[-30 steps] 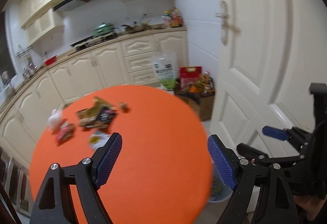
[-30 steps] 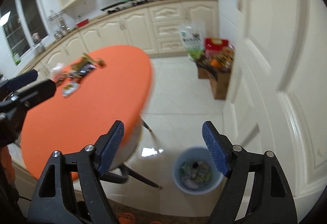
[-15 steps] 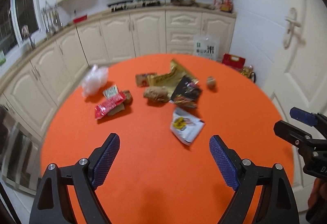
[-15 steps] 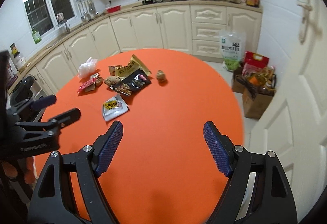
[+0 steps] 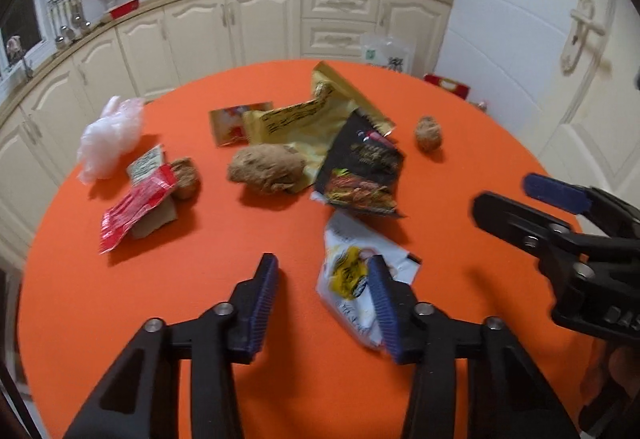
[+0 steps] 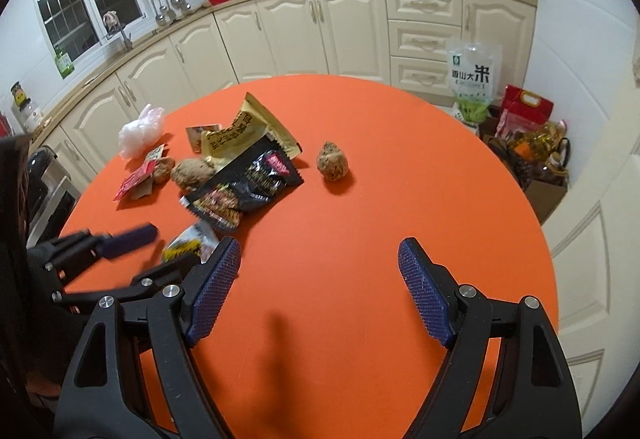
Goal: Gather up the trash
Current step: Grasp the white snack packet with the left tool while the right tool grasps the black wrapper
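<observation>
The left gripper's near finger [image 5: 382, 303] covers part of the white wrapper [image 5: 352, 275]. In the right view the left gripper [image 6: 160, 251] is blurred and hides most of that wrapper. The door handle [image 5: 580, 35] is smeared.

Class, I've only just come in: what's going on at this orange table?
A person with a gripper in each hand is clearing litter off the round orange table. The left gripper is closing its jaws beside the white and yellow wrapper but holds nothing yet. The right gripper hangs open over bare tabletop. Other wrappers and crumpled paper balls lie untouched.
</observation>
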`<state>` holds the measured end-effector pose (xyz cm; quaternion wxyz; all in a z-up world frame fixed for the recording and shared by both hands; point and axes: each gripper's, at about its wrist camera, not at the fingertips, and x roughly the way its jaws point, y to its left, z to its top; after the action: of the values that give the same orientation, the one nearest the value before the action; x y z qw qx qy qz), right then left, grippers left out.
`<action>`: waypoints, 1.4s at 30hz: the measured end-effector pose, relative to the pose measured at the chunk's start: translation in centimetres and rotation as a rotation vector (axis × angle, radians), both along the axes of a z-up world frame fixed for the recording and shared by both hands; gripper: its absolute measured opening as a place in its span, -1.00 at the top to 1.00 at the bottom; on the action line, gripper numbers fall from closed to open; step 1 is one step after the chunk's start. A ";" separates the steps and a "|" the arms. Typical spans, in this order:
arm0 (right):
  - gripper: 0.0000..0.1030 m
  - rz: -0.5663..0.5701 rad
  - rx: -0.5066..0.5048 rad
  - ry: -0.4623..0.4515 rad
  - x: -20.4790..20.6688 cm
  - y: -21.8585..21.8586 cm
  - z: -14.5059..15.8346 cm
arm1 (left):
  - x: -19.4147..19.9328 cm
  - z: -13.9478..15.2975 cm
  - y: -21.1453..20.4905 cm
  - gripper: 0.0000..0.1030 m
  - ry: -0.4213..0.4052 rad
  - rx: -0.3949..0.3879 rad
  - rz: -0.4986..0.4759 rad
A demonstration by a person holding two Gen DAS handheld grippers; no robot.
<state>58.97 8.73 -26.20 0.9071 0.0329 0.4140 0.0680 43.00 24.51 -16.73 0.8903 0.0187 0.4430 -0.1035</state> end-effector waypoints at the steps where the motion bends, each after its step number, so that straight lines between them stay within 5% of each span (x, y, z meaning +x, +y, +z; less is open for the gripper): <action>1: -0.54 0.000 -0.001 0.000 0.3 0.1 -0.1 | 0.0 0.1 0.1 0.42 -0.002 -0.014 -0.015; 2: -0.54 -0.001 -0.001 0.000 0.5 0.1 0.0 | 0.3 -0.2 -0.2 0.68 -0.001 -0.035 -0.027; 5: -0.54 0.000 -0.011 0.002 1.1 0.3 -0.1 | 0.2 -0.1 0.4 0.79 -0.024 -0.073 -0.032; 17: -0.54 0.090 -0.049 0.020 4.1 7.0 -0.8 | -3.7 2.6 8.5 0.86 -0.126 -0.036 0.147; 23: -0.54 0.093 -0.144 0.055 5.8 10.1 -2.1 | -4.3 3.0 9.4 0.86 -0.132 -0.043 0.140; 24: -0.51 0.091 -0.155 0.063 5.9 10.2 -2.4 | -4.1 2.9 9.3 0.87 -0.120 -0.048 0.134; 27: 0.01 0.072 -0.216 0.052 5.6 10.2 -2.4 | -4.2 2.2 9.2 0.86 -0.091 -0.053 0.119; 30: 0.23 0.082 -0.230 0.051 5.1 9.6 -2.3 | -4.3 1.6 9.3 0.69 -0.066 -0.061 0.129; 35: 0.70 0.093 -0.239 0.019 3.9 8.6 -1.8 | -5.1 1.4 9.8 -0.12 -0.074 -0.029 0.179; 42: 0.77 0.101 -0.047 -0.029 1.9 4.9 -0.2 | -5.2 0.2 10.3 -0.14 -0.040 -0.006 0.179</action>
<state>60.89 13.65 -26.37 0.9090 -0.0104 0.4034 0.1042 37.79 34.76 -16.54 0.9046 -0.0215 0.4250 -0.0243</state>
